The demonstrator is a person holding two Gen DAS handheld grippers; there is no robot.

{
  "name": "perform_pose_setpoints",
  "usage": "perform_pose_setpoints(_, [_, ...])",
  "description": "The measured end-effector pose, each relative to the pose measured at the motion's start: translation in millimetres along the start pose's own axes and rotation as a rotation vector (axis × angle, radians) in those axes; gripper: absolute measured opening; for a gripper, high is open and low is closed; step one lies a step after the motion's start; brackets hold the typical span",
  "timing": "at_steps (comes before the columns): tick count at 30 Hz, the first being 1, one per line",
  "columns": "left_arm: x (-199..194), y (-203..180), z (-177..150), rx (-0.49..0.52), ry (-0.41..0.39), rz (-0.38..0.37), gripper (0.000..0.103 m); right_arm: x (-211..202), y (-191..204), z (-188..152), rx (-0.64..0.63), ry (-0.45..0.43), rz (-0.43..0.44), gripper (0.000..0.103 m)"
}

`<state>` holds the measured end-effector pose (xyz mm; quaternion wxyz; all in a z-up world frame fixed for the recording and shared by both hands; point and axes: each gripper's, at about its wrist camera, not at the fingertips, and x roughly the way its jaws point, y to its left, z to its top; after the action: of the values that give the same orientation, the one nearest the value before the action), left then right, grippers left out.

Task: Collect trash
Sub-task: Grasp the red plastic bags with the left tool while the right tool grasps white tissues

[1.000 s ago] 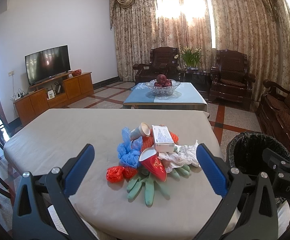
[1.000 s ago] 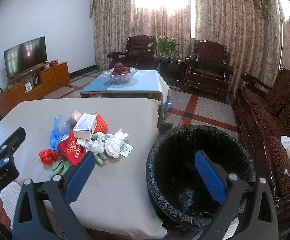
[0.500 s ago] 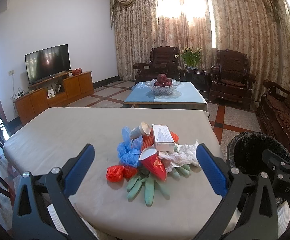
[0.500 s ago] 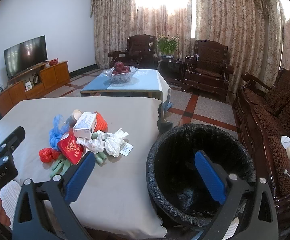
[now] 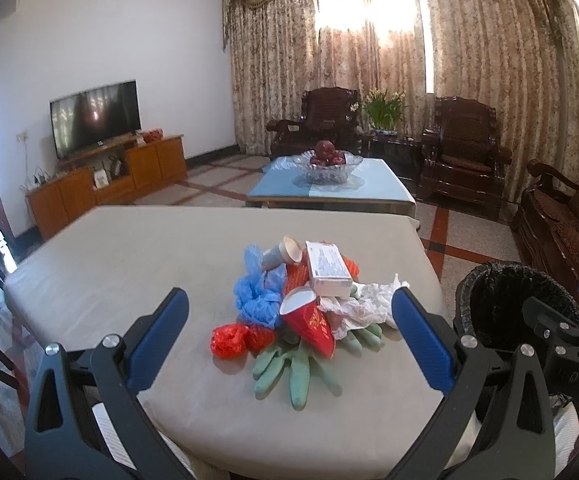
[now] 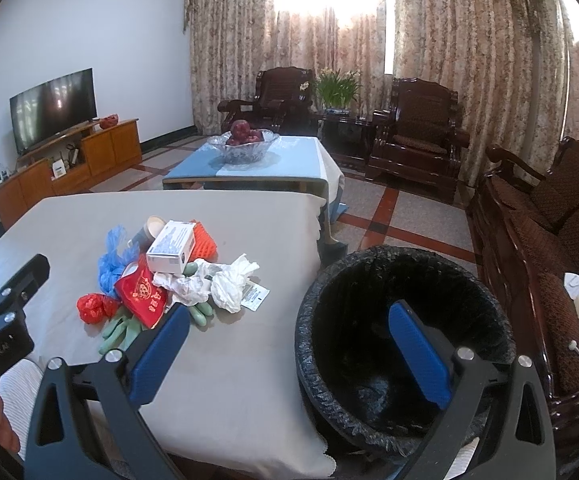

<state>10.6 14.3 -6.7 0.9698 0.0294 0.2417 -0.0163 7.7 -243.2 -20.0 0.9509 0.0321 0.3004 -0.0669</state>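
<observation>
Trash pile [image 5: 305, 304] on table [image 5: 129, 256]; left claw [image 5: 289, 336], right claw [image 6: 289, 344] both wide apart, empty.

green gloves [image 5: 297, 364] partly buried, box [image 5: 326, 269] print unreadable

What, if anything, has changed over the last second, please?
Nothing visibly changed. Both hand-held grippers, left and right, remain open and empty, the trash pile lies untouched on the table, and the bin stays beside it.
</observation>
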Motion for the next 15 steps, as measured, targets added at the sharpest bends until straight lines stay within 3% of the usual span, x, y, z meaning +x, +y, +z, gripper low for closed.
perform_pose_setpoints(7, [51.6, 34.1, -9.9, -0.027, 0.051, 0.106, 0.098, 49.0, 18.5, 2.9, -0.054, -0.007, 0.056, 0.096])
perform_pose_setpoints(9, [63.7, 43.2, -12.2, -0.032, 0.069, 0.138, 0.098, 65.3, 25.6, 4.6, -0.05, 0.011, 0.099, 0.087])
perform_pose_setpoints(15, [102.0, 67.0, -29.4, -0.067, 0.171, 0.185, 0.095, 112.7, 62.8, 3.4, -0.112, 0.058, 0.189, 0.077])
